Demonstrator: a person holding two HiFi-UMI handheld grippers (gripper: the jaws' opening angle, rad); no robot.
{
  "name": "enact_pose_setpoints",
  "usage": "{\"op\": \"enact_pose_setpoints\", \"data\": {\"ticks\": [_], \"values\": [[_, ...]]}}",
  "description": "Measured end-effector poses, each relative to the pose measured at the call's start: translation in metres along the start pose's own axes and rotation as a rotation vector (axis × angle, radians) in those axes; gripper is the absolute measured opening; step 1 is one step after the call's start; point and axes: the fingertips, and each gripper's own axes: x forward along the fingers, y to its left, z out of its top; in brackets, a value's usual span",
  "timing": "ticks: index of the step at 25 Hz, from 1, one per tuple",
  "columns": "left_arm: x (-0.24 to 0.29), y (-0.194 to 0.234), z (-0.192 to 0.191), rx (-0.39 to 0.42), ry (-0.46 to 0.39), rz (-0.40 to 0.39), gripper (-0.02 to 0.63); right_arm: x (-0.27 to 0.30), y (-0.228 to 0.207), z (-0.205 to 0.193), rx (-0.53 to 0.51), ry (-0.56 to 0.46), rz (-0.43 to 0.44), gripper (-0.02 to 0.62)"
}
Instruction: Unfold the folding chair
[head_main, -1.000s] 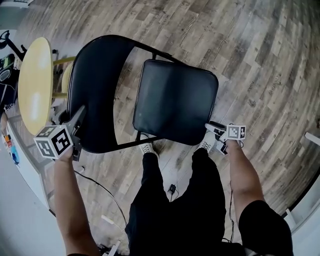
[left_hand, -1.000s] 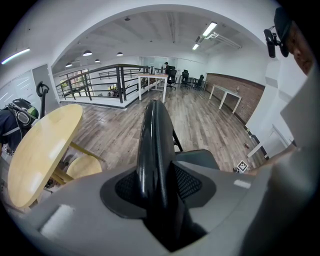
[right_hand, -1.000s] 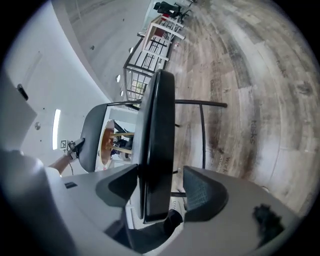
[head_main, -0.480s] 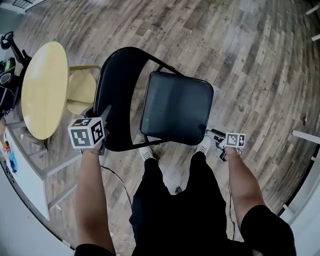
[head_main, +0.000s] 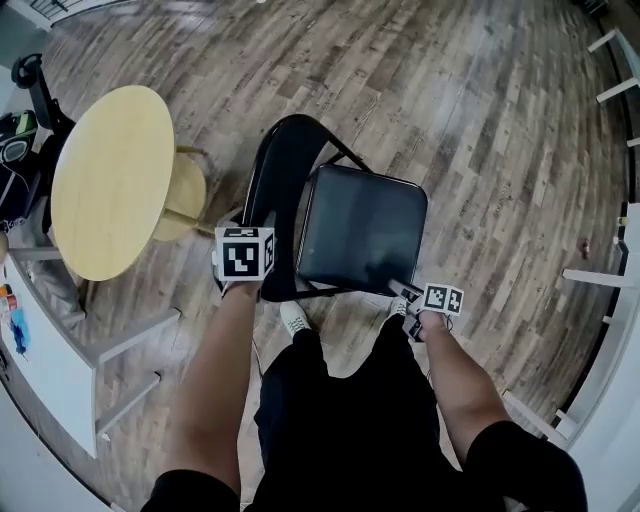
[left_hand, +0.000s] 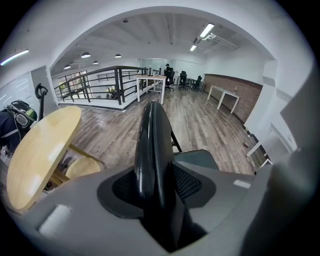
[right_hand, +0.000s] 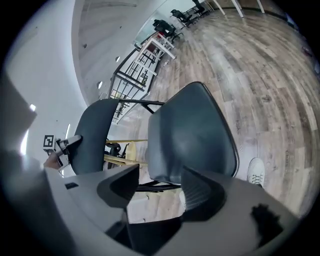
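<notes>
Head view: folding chair (head_main: 340, 215) stands on the wooden floor (head_main: 480, 120) near a round table (head_main: 110, 180), seat (head_main: 365, 230) swung out.
Left gripper (left_hand: 155, 185): jaws just closing, clamped on the backrest (left_hand: 152, 145) edge.
Right gripper (right_hand: 159, 182): jaws apart, empty, just beside the seat's near edge.

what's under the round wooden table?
A pale wooden stool, its seat sticking partly out from under the round table. In the head view the tabletop covers the rest of the stool and the table's own base.
</notes>
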Motion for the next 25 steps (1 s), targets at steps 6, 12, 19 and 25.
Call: {"op": "enact_pose_setpoints", "data": {"ticks": [6,12,19,25], "values": [[0.004,-0.001,-0.005,0.004,0.003,-0.015,0.172,0.014,0.114,-0.040,-0.207,0.063,0.033,0.065],[0.005,-0.005,-0.005,0.005,0.010,-0.026,0.176,-0.015,0.228,-0.053,-0.331,-0.083,0.096,0.008],[-0.011,-0.006,-0.006,-0.023,-0.006,-0.142,0.189,-0.061,0.299,-0.074,-0.335,-0.163,0.137,0.008],[-0.070,-0.007,-0.013,-0.032,-0.046,-0.210,0.176,-0.107,0.332,-0.070,-0.375,-0.251,0.181,0.006]]}}
